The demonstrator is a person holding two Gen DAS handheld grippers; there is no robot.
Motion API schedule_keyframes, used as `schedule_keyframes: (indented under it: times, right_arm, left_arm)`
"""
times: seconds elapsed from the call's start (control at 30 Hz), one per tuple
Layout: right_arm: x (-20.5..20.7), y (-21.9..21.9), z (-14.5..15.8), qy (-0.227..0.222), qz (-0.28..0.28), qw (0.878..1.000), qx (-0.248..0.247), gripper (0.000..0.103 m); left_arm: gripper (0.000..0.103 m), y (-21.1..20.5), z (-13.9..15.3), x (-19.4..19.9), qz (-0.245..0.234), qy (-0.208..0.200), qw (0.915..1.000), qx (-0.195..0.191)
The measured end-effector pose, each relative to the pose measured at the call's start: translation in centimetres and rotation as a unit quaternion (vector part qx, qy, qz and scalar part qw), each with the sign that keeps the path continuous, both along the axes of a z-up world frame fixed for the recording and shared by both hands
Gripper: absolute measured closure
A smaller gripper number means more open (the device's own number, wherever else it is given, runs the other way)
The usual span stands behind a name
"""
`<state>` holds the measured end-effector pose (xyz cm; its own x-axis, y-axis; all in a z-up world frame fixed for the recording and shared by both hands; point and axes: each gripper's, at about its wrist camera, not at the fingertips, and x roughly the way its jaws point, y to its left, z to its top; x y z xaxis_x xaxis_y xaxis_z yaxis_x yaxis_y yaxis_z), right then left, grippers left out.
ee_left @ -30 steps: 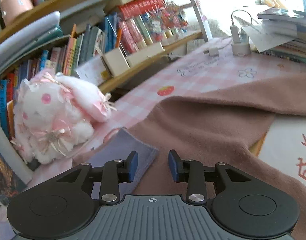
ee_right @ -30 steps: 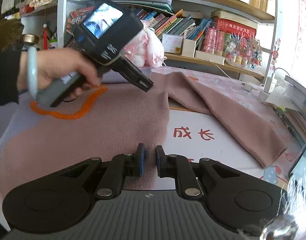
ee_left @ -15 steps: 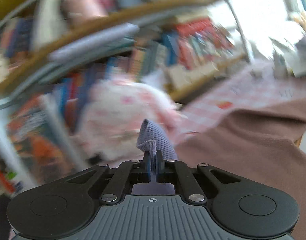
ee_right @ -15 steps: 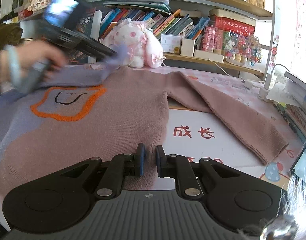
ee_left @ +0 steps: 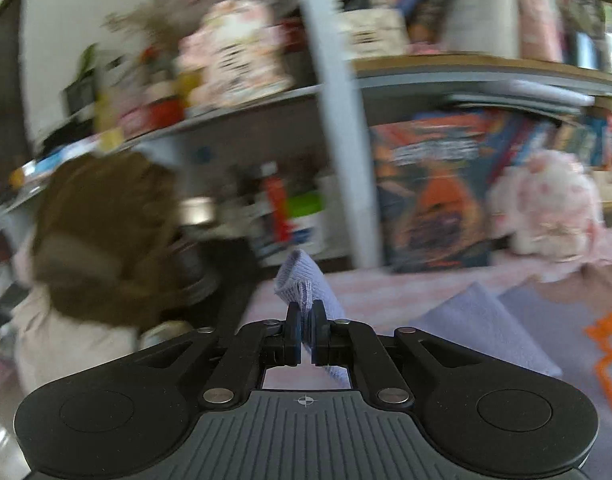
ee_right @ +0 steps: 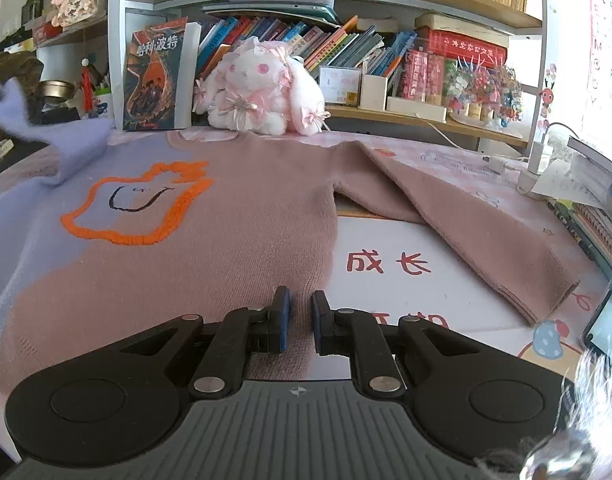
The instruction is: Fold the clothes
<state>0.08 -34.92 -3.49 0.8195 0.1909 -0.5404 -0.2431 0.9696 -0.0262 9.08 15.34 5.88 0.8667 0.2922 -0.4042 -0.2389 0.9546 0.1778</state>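
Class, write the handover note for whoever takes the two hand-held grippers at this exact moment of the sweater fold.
Left hand-held gripper: shut on the lilac sleeve cuff, held up off the table at the sweater's left side.
Right hand-held gripper: jaws nearly shut over the sweater near its bottom hem; whether they pinch the knit cannot be told.
Things: sweater lies flat, front up, orange outline showing; pink sleeve spread out to the right across the white sheet.
Done: left sleeve picked up.
Left: lay both sleeves over the body, then fold the body.
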Motion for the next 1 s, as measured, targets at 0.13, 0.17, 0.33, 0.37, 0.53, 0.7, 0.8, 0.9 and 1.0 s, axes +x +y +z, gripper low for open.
schedule_keyframes:
  times: [0.13,0.17,0.33,0.37,0.53,0.7,0.8,0.9,1.0]
  right_arm:
    - [0.0,0.5,0.1,0.0,-0.001,1.0,-0.015,0.091]
    - [0.0,0.6,0.1,0.001,-0.002,1.0,-0.019,0.091]
    - [0.1,1.0,0.2,0.002,-0.005,0.999,-0.033,0.091]
    - [0.1,1.1,0.2,0.002,-0.005,0.999,-0.035,0.091]
    - [0.2,1.5,0.1,0.002,-0.009,0.999,-0.049,0.091]
    - [0.2,1.8,0.1,0.001,-0.01,0.998,-0.059,0.091]
    - [0.2,1.9,0.1,-0.001,-0.013,0.998,-0.059,0.091]
    - [0.2,2.0,0.1,-0.002,-0.017,0.998,-0.059,0.091]
    - [0.5,2.0,0.4,0.006,-0.019,0.998,-0.056,0.093]
  left_arm:
    - [0.098,3.1,-0.7,-1.4,0.042,0.006,0.9991,-0.004]
    - [0.098,3.8,-0.9,-1.8,0.049,0.006,0.9987,-0.009]
    - [0.092,6.0,-2.4,-2.7,0.07,0.022,0.9967,-0.035]
    - [0.091,6.2,-2.7,-2.7,0.074,0.029,0.9961,-0.037]
    - [0.072,5.1,-3.4,-4.2,0.071,0.024,0.9967,-0.032]
    - [0.055,0.4,-2.9,-7.5,-0.042,0.016,0.9971,-0.061]
    - [0.046,-3.9,-3.3,-9.8,-0.125,0.023,0.9889,-0.077]
    - [0.043,-7.5,-4.3,-11.3,-0.172,0.042,0.9805,-0.085]
    - [0.042,-9.3,-5.4,-11.9,-0.19,0.062,0.9763,-0.083]
